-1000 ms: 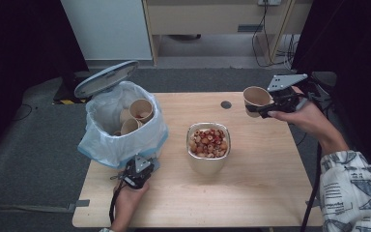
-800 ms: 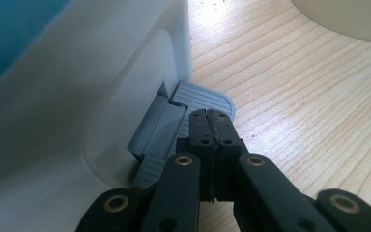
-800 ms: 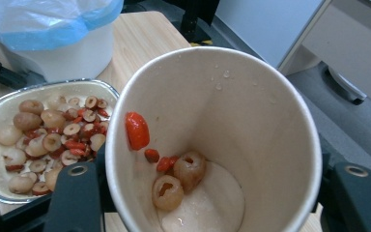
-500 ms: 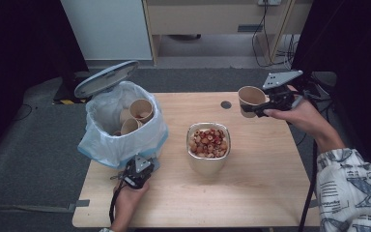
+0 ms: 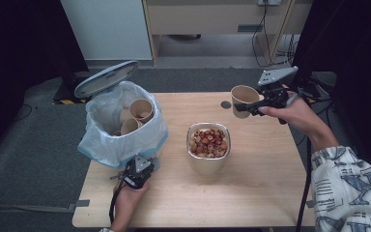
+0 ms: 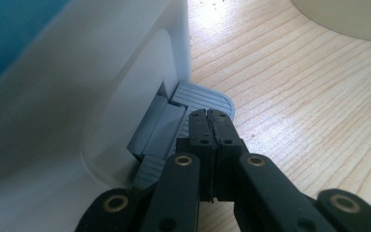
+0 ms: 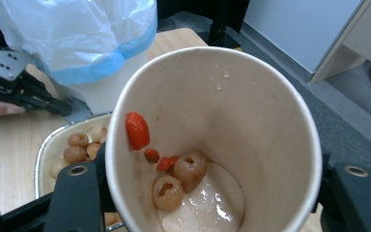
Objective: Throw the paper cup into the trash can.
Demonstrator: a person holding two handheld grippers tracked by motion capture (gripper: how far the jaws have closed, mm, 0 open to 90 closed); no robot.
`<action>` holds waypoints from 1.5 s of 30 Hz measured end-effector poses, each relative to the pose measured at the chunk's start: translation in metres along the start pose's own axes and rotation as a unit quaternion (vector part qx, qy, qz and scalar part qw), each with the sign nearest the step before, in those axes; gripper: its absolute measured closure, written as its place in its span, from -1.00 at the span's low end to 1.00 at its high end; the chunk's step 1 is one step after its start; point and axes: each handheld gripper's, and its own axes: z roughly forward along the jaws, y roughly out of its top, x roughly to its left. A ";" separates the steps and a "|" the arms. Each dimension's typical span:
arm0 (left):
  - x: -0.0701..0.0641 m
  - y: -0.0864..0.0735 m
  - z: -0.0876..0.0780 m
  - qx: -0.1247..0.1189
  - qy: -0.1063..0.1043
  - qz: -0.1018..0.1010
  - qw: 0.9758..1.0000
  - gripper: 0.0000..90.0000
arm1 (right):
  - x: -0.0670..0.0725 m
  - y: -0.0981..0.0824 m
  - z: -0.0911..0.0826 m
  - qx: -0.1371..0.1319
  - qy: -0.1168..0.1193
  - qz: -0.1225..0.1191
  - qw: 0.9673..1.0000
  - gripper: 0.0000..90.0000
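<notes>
Wooden table (image 5: 251, 193) in a dim room, with a cabinet and cables at the back.

What's changed over the last second: the right gripper (image 5: 251, 107) has carried the paper cup (image 5: 244, 99) a bit up and inward from the far right edge, and the cup now sits tipped on its side, mouth toward the middle of the table. Its jaws are clamped on the cup's walls. In the right gripper view the cup (image 7: 212, 140) has a few leftovers inside: a couple of pale ring-shaped bits, some red pieces and a wet puddle. My guess is the leftovers go into the metal bowl (image 5: 208, 145) of similar food first, then the empty cup goes in the bin. The cup isn't over the bowl yet, so the pour hasn't started.

The left gripper (image 5: 137, 172) hasn't budged. It's closed with nothing between its jaws, its tips pressing the grey pedal (image 6: 200, 99) at the foot of the bin (image 5: 121, 140), and the lid (image 5: 106, 78) stands open.

Other stuff: two cups (image 5: 136, 116) already lie in the bin's plastic liner, and a small dark round thing (image 5: 226, 104) sits on the table just beside the held cup. Nothing blocks the way to the bowl, though the bowl stands between the cup and the bin, so the tipped cup could drip on the table.
</notes>
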 end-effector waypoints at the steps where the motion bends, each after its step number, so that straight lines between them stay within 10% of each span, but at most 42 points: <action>1: 0.000 0.000 0.000 0.000 0.000 0.000 1.000 0.97 | 0.000 0.000 0.000 0.000 0.000 0.001 1.000 -0.21; 45: 0.000 0.000 0.000 0.000 0.002 0.003 1.000 0.97 | 0.038 0.054 0.048 -0.002 0.043 0.017 0.999 -0.21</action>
